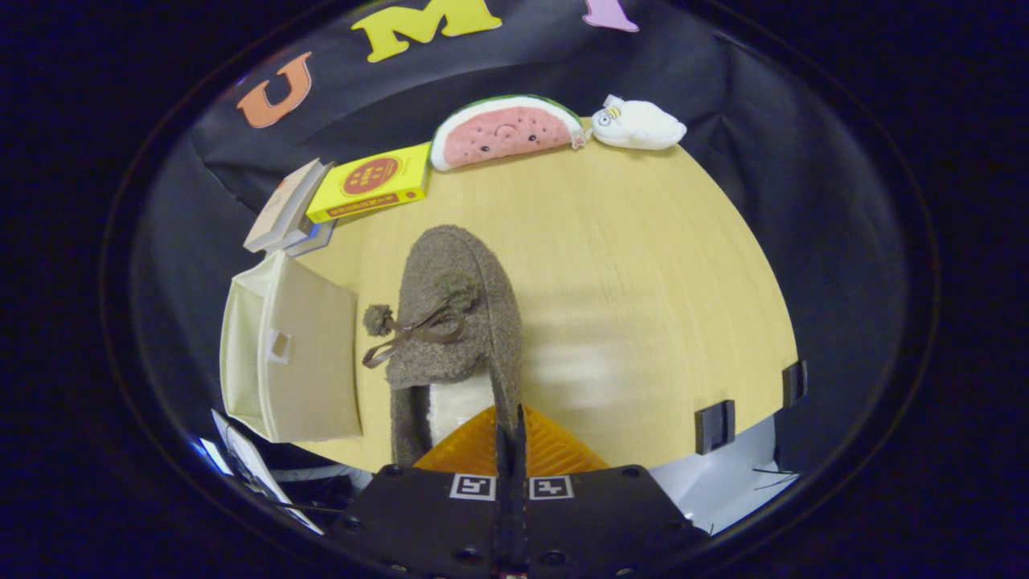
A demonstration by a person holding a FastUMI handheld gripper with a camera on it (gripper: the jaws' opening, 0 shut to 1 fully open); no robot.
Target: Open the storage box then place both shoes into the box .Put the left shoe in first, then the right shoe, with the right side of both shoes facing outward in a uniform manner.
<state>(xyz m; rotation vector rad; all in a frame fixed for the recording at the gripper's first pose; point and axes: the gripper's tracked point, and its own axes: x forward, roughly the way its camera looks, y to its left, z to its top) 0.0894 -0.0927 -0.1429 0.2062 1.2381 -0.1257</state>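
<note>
Brown fleece covers a slipper-style shoe [454,322] with a bow and pompom, which hangs from the tool [510,430]; the tool's two fingers are pressed nearly together on the right wall of the heel collar, so it is holding the shoe. The shoe's toe points to twelve o'clock, away from the fingers, over a pale wooden table [643,265]. At nine o'clock from the shoe, just beside it, stands the cream fabric storage box [293,354], seemingly tipped so one flat panel faces up. Beyond, from eleven to one o'clock, lie books [289,213], a yellow box [371,183], a watermelon plush [506,133] and a white plush [639,125]. To do this step well, the shoe should probably be carried level toward the box opening, keeping its right side turned outward.
</note>
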